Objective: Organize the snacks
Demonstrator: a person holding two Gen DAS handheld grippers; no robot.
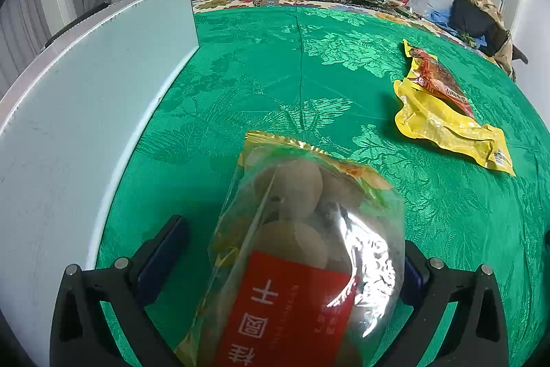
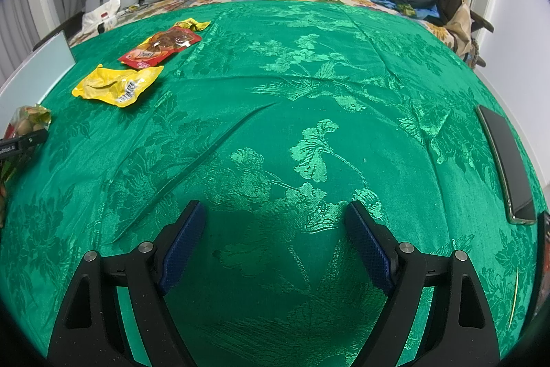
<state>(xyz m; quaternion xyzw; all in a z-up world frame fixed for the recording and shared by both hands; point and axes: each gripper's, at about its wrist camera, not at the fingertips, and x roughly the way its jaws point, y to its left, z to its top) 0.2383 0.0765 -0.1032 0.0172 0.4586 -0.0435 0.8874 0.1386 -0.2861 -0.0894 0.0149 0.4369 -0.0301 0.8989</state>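
Right wrist alone shows a phone [image 2: 508, 167] beside empty tongs [image 2: 275, 246].

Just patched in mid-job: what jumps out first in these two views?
The clear bag of round brown snacks with a red label fills the foreground between the left tongs, which look open around it. Beyond, on the bright green tablecloth, lie a yellow packet and a red packet, touching. The right tongs are open and empty; a white box stands at the left.

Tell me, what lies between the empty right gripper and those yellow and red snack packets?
Only bare green tablecloth between the right gripper and the packets, in the right wrist view.
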